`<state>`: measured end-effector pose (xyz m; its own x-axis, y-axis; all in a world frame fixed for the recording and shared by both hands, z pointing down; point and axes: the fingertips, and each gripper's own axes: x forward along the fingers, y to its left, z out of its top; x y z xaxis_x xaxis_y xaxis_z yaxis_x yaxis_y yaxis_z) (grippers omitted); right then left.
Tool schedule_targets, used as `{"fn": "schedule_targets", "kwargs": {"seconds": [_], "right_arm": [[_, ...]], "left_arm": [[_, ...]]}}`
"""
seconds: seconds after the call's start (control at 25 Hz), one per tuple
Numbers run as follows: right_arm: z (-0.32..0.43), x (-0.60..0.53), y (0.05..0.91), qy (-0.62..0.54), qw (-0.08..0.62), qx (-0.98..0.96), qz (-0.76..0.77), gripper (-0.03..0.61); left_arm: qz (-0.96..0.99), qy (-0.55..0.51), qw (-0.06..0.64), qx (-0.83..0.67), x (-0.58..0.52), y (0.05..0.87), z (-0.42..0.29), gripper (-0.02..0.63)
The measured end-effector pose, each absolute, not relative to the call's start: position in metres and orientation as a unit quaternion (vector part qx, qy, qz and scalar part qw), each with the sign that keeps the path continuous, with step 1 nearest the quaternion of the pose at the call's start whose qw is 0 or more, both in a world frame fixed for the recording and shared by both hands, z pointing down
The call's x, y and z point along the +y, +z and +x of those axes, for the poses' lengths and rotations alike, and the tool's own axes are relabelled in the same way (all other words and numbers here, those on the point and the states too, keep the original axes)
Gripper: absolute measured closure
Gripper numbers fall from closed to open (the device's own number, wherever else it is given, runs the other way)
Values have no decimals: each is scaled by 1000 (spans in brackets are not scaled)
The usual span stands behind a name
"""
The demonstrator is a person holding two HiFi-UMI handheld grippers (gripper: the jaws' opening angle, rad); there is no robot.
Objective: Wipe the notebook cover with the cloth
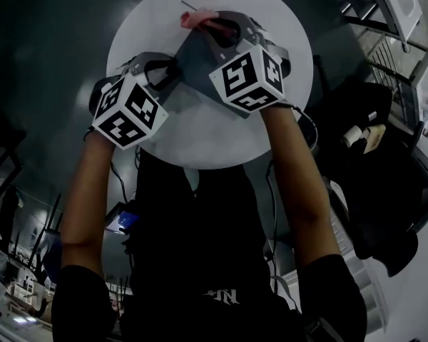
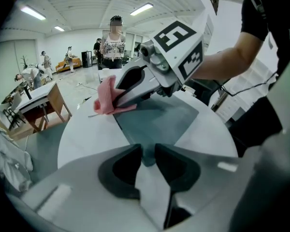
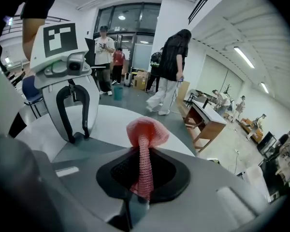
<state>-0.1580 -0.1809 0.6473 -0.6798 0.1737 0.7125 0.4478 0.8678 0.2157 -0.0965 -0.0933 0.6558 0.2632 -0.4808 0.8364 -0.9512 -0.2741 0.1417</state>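
Observation:
A dark grey notebook point(image 1: 200, 66) lies flat on the round white table point(image 1: 200, 137). My left gripper point(image 2: 147, 159) stands at its near corner, jaws nearly together, with that corner point(image 2: 146, 151) wedged between the pads. My right gripper point(image 3: 143, 170) is shut on a pink mesh cloth point(image 3: 145, 134), which sticks out past its tips as a folded tuft. In the left gripper view the cloth point(image 2: 106, 100) rests at the far left corner of the notebook point(image 2: 159, 122), partly on the table. The head view shows the cloth point(image 1: 198, 18) at the notebook's far edge.
Bare tabletop point(image 2: 84, 137) surrounds the notebook on all sides. Around the table lies dark floor. Several people point(image 3: 171, 71) stand farther off, and wooden desks point(image 2: 43, 103) line the room. Dark bags and furniture point(image 1: 385, 155) sit to the right of the table.

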Motion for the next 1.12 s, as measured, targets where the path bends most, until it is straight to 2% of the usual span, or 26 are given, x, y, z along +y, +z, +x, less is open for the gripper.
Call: {"fn": "schedule_targets", "kwargs": {"seconds": [0.32,1.12], "right_arm": [[-143,-189,652,-180,363,-898,-173,546],[-45,-226,649,-146,383,-900,-146,548]], "left_arm": [[716,352,345,-494,-97,659,-93,517],[704,379,363,-478,-96,655,-94,517]]}}
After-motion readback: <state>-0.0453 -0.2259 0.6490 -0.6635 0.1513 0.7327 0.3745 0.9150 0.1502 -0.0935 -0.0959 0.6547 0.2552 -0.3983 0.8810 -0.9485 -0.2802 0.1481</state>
